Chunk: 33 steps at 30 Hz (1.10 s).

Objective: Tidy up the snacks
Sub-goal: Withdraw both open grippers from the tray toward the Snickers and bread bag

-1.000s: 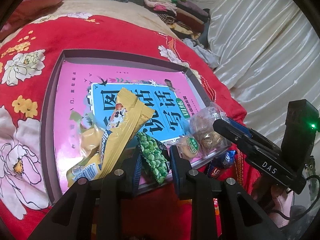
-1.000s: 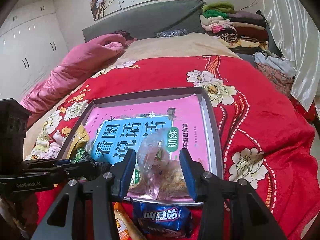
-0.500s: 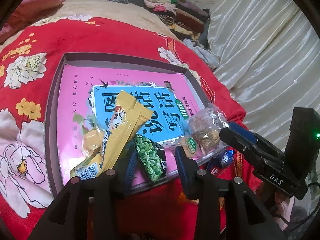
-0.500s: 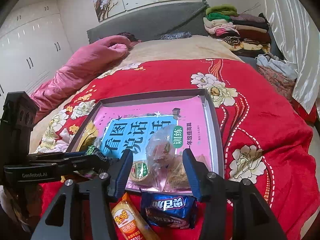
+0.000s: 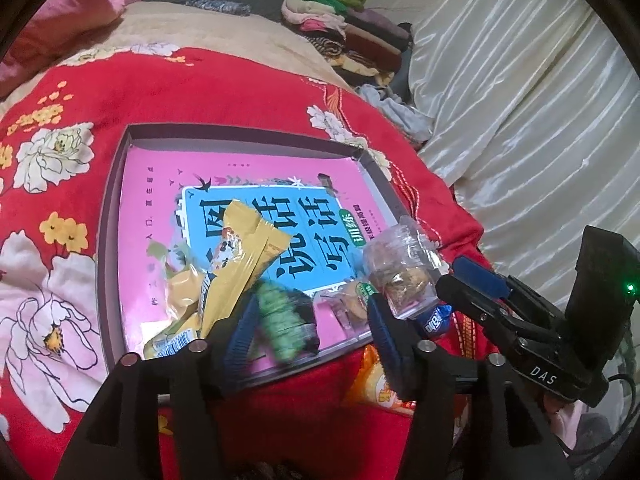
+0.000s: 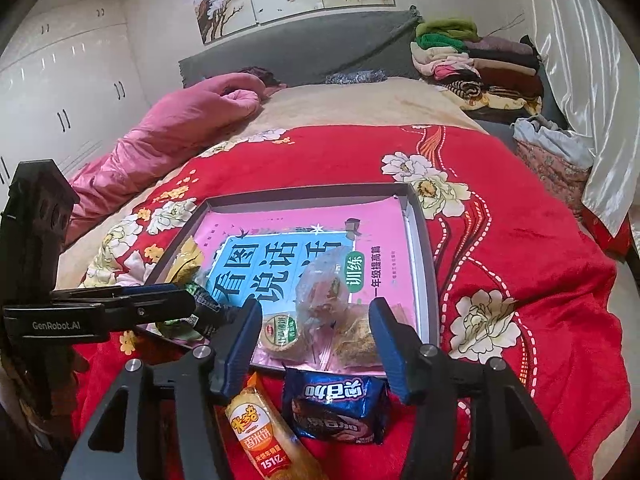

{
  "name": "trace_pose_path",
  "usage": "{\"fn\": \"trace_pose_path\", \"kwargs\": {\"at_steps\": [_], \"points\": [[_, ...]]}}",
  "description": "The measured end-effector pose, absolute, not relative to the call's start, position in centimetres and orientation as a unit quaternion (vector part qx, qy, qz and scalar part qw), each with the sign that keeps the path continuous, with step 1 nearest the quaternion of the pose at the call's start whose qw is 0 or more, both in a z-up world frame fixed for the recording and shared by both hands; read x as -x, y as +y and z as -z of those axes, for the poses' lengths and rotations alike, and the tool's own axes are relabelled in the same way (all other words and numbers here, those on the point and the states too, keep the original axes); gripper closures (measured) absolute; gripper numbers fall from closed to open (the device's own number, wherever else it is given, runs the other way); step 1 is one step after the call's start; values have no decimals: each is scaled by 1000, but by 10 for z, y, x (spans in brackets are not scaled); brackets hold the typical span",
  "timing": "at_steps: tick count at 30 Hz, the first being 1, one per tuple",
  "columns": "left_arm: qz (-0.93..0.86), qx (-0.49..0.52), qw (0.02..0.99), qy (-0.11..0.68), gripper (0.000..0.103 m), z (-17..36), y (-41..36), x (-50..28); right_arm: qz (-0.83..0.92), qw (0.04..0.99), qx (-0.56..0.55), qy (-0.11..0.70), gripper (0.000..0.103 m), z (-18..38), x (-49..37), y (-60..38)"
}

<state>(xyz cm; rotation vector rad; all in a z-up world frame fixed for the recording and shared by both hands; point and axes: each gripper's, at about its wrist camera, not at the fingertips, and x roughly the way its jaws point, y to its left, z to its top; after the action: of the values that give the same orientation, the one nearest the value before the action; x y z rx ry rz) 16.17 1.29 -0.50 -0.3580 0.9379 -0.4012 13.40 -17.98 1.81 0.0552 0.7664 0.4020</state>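
Now that the left tongs (image 5: 310, 320) have widened and let the green pea packet (image 5: 280, 326) drop into the tray (image 5: 116, 184), both tongs gape empty; the right tongs (image 6: 316, 336) hover above the blue cookie pack (image 6: 336, 410), still on the bed.

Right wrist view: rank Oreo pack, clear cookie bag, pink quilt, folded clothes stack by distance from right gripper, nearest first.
From the right gripper:
1. Oreo pack, just below the fingers, on the red blanket.
2. clear cookie bag, ahead, in the tray.
3. pink quilt, far left.
4. folded clothes stack, far right.

Both wrist views look closely across the shared tray (image 5: 116, 184) (image 6: 420, 216) from its near edge.
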Motion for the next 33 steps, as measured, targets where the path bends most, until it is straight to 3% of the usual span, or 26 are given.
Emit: {"fn": "trace_pose_path", "kwargs": {"at_steps": [4, 8, 14, 17, 33], "points": [[195, 168, 859, 442, 40, 0, 13, -159, -192, 910, -22, 367, 47, -22, -131, -180], [197, 165, 862, 437, 37, -5, 12, -157, -191, 914, -18, 358, 39, -27, -127, -180], [204, 160, 866, 428, 36, -15, 11, -151, -192, 916, -27, 352, 38, -31, -124, -185], [209, 158, 868, 422, 30, -22, 11, -147, -189, 917, -27, 350, 37, -33, -122, -188], [204, 143, 888, 387, 27, -58, 34, -116, -192, 916, -36, 349, 35, -36, -104, -198]]}}
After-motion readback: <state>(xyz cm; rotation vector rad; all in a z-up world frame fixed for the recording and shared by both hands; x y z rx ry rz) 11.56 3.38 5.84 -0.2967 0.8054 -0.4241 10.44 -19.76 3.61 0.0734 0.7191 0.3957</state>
